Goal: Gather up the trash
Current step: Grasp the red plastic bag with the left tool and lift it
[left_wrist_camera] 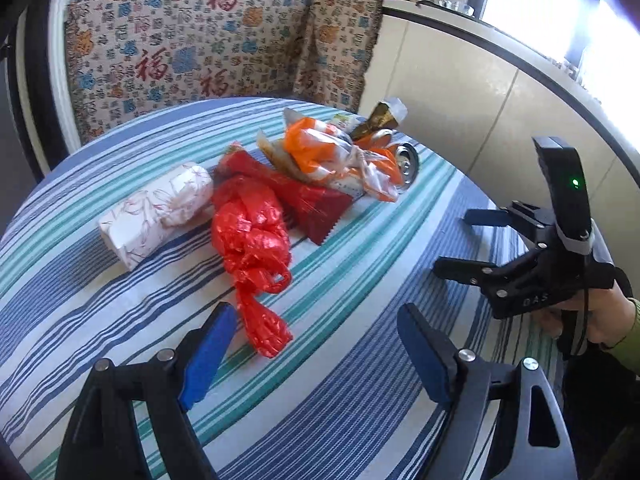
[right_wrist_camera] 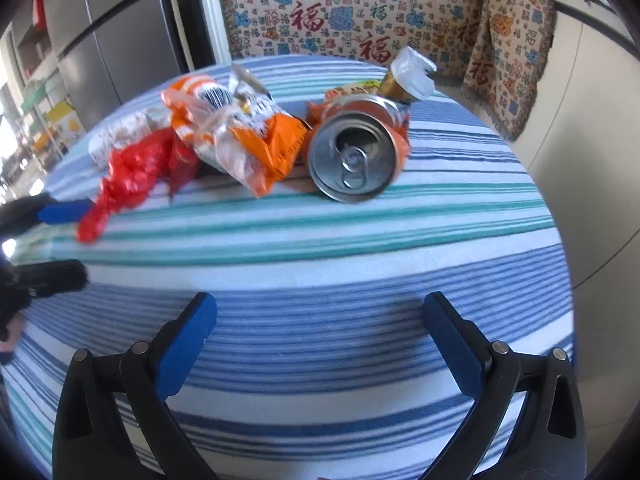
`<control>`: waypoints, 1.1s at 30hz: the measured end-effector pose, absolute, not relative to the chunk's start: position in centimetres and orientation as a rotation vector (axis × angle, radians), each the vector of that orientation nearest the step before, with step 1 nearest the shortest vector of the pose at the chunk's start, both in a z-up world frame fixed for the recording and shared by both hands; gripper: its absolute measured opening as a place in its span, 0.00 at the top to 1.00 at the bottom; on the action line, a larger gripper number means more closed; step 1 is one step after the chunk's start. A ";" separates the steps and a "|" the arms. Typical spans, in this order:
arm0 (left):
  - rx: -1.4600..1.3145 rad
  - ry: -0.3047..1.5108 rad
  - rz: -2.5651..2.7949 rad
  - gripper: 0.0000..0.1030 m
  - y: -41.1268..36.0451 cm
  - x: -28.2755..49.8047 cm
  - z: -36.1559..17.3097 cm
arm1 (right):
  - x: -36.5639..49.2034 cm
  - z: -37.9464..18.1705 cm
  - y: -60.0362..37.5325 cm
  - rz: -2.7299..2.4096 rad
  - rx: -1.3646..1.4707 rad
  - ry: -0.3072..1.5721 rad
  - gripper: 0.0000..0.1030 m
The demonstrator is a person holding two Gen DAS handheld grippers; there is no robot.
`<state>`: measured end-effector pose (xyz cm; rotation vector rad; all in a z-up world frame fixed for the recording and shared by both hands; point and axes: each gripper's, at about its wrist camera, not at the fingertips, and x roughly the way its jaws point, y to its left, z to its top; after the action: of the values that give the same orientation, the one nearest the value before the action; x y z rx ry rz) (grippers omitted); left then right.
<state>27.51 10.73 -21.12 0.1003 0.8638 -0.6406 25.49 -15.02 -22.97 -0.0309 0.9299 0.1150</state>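
Trash lies on a round table with a striped cloth. A crumpled red plastic bag lies just ahead of my open left gripper, its tail beside the left pad. An orange-and-clear snack wrapper and an orange drink can on its side lie farther back. In the right wrist view the can faces my open, empty right gripper, some way ahead. The wrapper and red bag lie to its left. My right gripper shows open in the left wrist view.
A white floral-wrapped packet lies left of the red bag. A dark red flat wrapper lies under the pile. A gold-and-white wrapper sits behind the can. A patterned sofa cover stands behind the table; a cream wall on the right.
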 end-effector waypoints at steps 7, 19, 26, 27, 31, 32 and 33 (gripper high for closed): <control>0.122 0.876 -0.440 0.17 9.3 31.7 -21.4 | 25.1 -22.8 -15.4 0.107 -0.031 0.929 0.00; 0.115 0.865 -0.384 0.57 8.7 29.1 -21.6 | 24.9 -22.9 -15.5 0.110 -0.027 0.928 0.01; 0.028 0.885 -0.296 0.51 9.7 23.4 -20.9 | 24.9 -22.9 -15.5 0.110 -0.026 0.927 0.00; 0.034 0.885 -0.284 0.46 9.6 23.3 -21.0 | 24.9 -22.9 -15.5 0.110 -0.026 0.927 0.00; 0.073 0.903 -0.227 0.38 9.5 23.9 -22.0 | 24.8 -22.9 -15.7 0.097 -0.017 0.926 0.00; 0.060 0.920 -0.223 0.38 9.7 24.2 -22.4 | 24.8 -22.9 -15.9 0.093 -0.012 0.926 0.00; 0.057 0.907 -0.215 0.38 9.7 24.2 -22.5 | 24.9 -22.9 -16.1 0.088 -0.006 0.925 0.00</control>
<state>24.16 9.75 -22.47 0.0573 0.9070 -0.2149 24.85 -16.09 -22.86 -0.0055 0.9247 0.0885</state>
